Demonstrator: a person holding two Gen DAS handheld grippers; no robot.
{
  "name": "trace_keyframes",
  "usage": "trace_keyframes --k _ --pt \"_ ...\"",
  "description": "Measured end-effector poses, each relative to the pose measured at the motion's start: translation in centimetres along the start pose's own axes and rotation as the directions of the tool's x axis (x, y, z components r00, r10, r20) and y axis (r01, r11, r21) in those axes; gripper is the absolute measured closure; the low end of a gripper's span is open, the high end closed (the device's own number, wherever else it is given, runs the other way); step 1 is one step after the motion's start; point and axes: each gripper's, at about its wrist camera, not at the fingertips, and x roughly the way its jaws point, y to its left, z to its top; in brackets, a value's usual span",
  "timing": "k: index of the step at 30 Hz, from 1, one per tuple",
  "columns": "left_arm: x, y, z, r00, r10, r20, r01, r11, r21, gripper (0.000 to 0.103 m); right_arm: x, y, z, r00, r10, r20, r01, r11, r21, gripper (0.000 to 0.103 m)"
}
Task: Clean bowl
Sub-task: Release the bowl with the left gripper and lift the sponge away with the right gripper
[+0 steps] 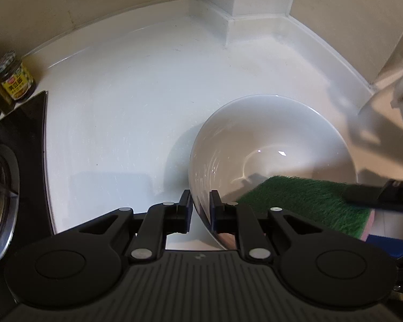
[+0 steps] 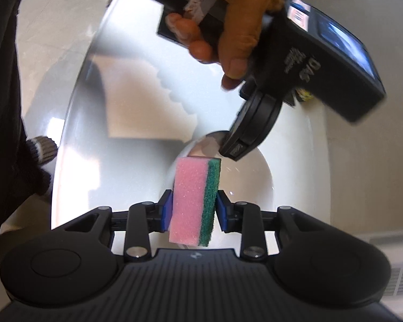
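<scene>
Between left fingers (image 1: 186,209), bowl (image 1: 271,145) rim, sponge (image 2: 194,201) inside

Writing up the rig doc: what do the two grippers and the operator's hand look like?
Both grippers, left gripper and right gripper, share one build: matte black linkage arms with silver rivets, round black pivot discs, a ribbed grey front plate with a small logo, and blue pads on the fingers. In the right wrist view, a bare hand grips the left unit's dark handle, which has white lettering and a small screen. No cables seen.
</scene>
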Motion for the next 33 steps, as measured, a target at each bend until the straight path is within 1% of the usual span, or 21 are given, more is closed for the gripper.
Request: trace_keyframes --k 2,5,7,8,9,11,13,16,17,19,20,21,22,23,24,25,27,29,30,31,33 --pt "-0.7 0.6 -0.3 1.000 -0.010 0.030 0.011 0.999 -0.048 0.088 -0.5 0.0 -0.5 0.999 -0.041 0.002 0.040 0.998 0.051 0.068" --pt "-3.9 1.1 -1.1 0.991 0.004 0.137 0.008 0.996 -0.087 0.088 -3.1 -0.4 -1.6 0.995 -0.074 0.059 0.059 0.971 0.230 0.066" --pt "-6.3 1.1 -2.0 0.979 0.009 0.204 0.010 0.995 -0.095 0.088 -6.0 -1.0 -2.7 0.988 -0.094 0.123 0.025 0.883 0.468 0.064" --pt "-7.7 1.0 -2.9 0.972 0.007 0.235 0.015 0.996 -0.091 0.088 -6.8 -1.1 -3.3 0.984 -0.114 0.136 0.016 0.820 0.572 0.064" --pt "-8.6 0.8 -3.8 0.969 0.003 0.247 0.019 0.996 -0.088 0.088 -7.8 -1.3 -4.3 0.980 -0.143 0.137 -0.003 0.680 0.733 0.063" --pt "-9.7 0.2 -5.4 0.966 -0.005 0.258 0.023 0.997 -0.068 0.087 -8.1 -0.9 -5.3 0.981 -0.158 0.113 -0.019 0.503 0.864 0.063" --pt "-10.1 -0.8 -7.0 0.967 0.008 0.253 0.005 0.999 -0.051 0.086 -8.3 0.0 -6.3 0.979 -0.186 0.079 -0.029 0.259 0.965 0.063" --pt "-10.8 -1.6 -9.1 0.971 0.007 0.240 0.008 0.998 -0.061 0.084 -7.9 1.2 -6.9 0.977 -0.213 0.029 -0.015 0.065 0.998 0.063" --pt "-11.2 -1.6 -9.7 0.971 0.004 0.241 0.013 0.997 -0.071 0.083 -7.8 1.2 -6.8 0.976 -0.217 0.018 -0.006 0.054 0.999 0.063" --pt "-11.5 -1.7 -10.8 0.971 0.022 0.240 -0.003 0.997 -0.083 0.083 -7.1 1.1 -5.6 0.976 -0.218 0.002 0.029 0.138 0.990 0.063" --pt "-11.6 -1.8 -11.3 0.971 0.037 0.236 -0.017 0.996 -0.088 0.083 -6.8 1.2 -4.9 0.974 -0.227 -0.001 0.058 0.248 0.967 0.063" --pt "-11.8 -1.8 -11.9 0.972 0.065 0.228 -0.043 0.994 -0.098 0.083 -6.3 1.7 -3.3 0.965 -0.263 -0.002 0.129 0.470 0.873 0.062" --pt "-12.0 -1.9 -12.4 0.972 0.080 0.223 -0.057 0.992 -0.111 0.083 -5.8 2.3 -2.0 0.955 -0.297 0.001 0.197 0.638 0.745 0.061" --pt "-12.4 -1.9 -13.2 0.972 0.086 0.220 -0.058 0.990 -0.128 0.083 -5.3 3.1 -1.4 0.943 -0.333 -0.009 0.260 0.718 0.645 0.061" --pt "-12.7 -2.0 -13.9 0.972 0.081 0.221 -0.052 0.990 -0.132 0.083 -4.4 3.8 -0.6 0.928 -0.372 -0.010 0.329 0.807 0.490 0.061" --pt "-12.8 -2.0 -14.4 0.972 0.081 0.219 -0.053 0.990 -0.128 0.083 -3.7 3.9 -0.1 0.937 -0.348 0.011 0.318 0.867 0.384 0.061" --pt "-12.8 -2.0 -15.3 0.975 0.091 0.204 -0.064 0.988 -0.137 0.083 -2.6 3.1 0.4 0.956 -0.292 0.025 0.271 0.914 0.303 0.061" --pt "-12.6 -1.8 -15.6 0.977 0.087 0.196 -0.056 0.986 -0.155 0.083 -1.5 2.3 0.7 0.969 -0.247 0.025 0.231 0.933 0.276 0.061" --pt "-12.5 -1.7 -15.8 0.978 0.083 0.193 -0.051 0.985 -0.162 0.083 -0.6 1.8 0.8 0.972 -0.233 0.009 0.221 0.933 0.285 0.061" --pt "-12.4 -1.6 -15.7 0.978 0.083 0.193 -0.051 0.985 -0.164 0.083 -0.1 1.4 0.7 0.975 -0.224 0.005 0.211 0.926 0.313 0.072" --pt "-12.1 -1.6 -15.5 0.978 0.084 0.191 -0.052 0.985 -0.166 0.083 -0.6 0.5 0.2 0.978 -0.206 0.037 0.174 0.899 0.402 0.077"
